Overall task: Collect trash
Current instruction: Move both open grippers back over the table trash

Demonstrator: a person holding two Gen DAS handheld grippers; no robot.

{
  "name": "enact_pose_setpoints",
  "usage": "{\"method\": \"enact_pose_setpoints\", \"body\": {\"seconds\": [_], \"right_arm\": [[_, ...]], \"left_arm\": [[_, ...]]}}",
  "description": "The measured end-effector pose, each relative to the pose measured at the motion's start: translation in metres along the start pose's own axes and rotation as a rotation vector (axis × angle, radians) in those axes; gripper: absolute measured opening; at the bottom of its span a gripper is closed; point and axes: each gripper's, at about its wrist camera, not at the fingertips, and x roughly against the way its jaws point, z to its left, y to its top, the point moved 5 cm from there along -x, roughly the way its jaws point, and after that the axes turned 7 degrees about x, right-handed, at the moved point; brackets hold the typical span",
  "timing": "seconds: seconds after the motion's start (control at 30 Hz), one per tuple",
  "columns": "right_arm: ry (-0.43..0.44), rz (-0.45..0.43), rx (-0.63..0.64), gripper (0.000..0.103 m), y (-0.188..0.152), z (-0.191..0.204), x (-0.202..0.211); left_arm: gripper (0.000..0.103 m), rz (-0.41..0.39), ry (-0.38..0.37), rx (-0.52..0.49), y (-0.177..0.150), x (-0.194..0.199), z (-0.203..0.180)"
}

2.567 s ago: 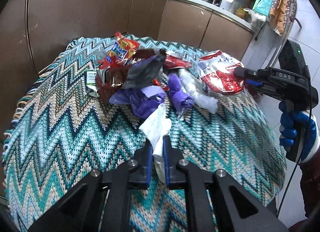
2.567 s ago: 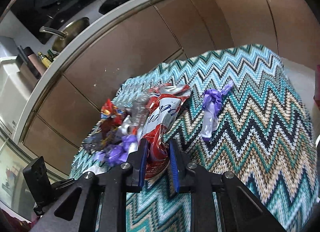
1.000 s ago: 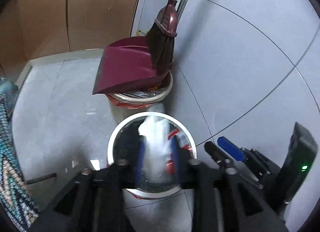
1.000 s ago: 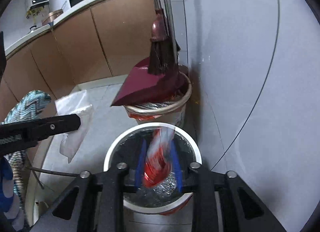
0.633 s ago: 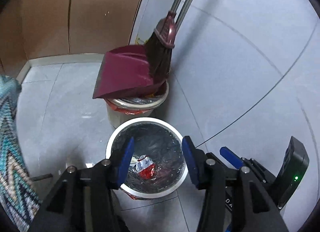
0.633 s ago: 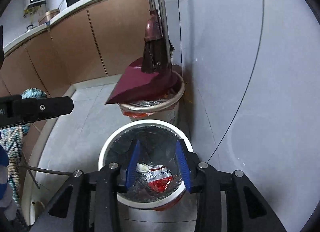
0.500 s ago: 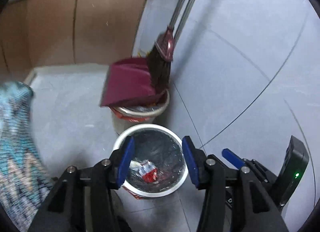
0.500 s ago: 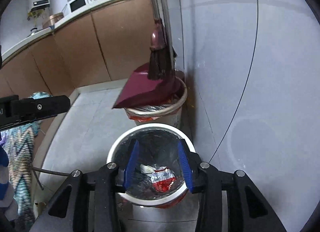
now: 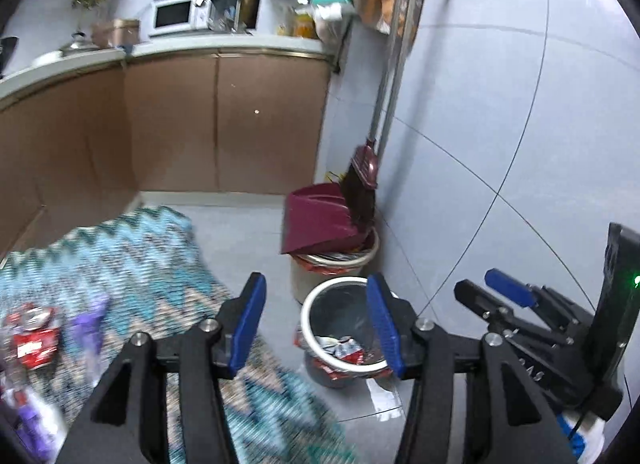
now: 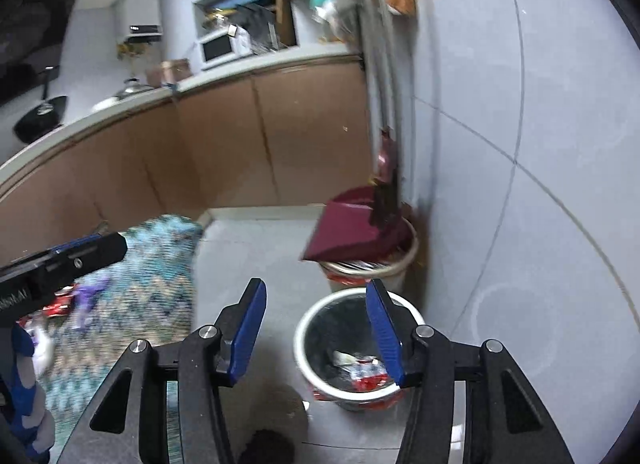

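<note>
Some wrappers (image 9: 342,348) lie in your bin (image 9: 320,304); more trash (image 9: 34,334) waits on the table (image 9: 132,260). Both grippers (image 9: 316,328) (image 10: 316,332) have just opened wider, empty.

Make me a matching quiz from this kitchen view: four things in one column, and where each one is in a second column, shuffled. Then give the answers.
Things:
1. dustpan
2. microwave
3. red wrapper
4. purple bag

Places:
A. on the counter
B. lying on the zigzag cloth
C. resting on top of the beige bin
D. inside the white-rimmed bin

Pairs: 1-C, 2-A, 3-D, 4-B
</note>
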Motion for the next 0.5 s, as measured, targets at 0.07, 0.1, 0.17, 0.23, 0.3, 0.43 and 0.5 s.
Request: {"method": "enact_pose_setpoints", "body": {"seconds": [0.07, 0.1, 0.17, 0.23, 0.3, 0.43, 0.5], "right_arm": [[0.028, -0.020, 0.018, 0.050, 0.005, 0.017, 0.015], [0.043, -0.029, 0.026, 0.051, 0.008, 0.025, 0.022], [0.073, -0.047, 0.043, 0.051, 0.013, 0.043, 0.036], [0.100, -0.065, 0.063, 0.051, 0.019, 0.060, 0.050], [0.124, -0.080, 0.076, 0.052, 0.023, 0.074, 0.062], [0.173, -0.109, 0.100, 0.053, 0.031, 0.100, 0.085], [0.192, -0.120, 0.110, 0.054, 0.033, 0.110, 0.095]], "left_arm": [[0.055, -0.026, 0.020, 0.012, -0.002, 0.026, 0.014], [0.055, -0.036, 0.022, 0.019, -0.003, 0.036, 0.020], [0.055, -0.059, 0.030, 0.038, -0.006, 0.062, 0.036], [0.055, -0.080, 0.046, 0.050, -0.009, 0.084, 0.051], [0.055, -0.104, 0.067, 0.060, -0.012, 0.108, 0.065], [0.055, -0.154, 0.118, 0.089, -0.020, 0.154, 0.094], [0.055, -0.170, 0.135, 0.099, -0.024, 0.170, 0.105]]}}
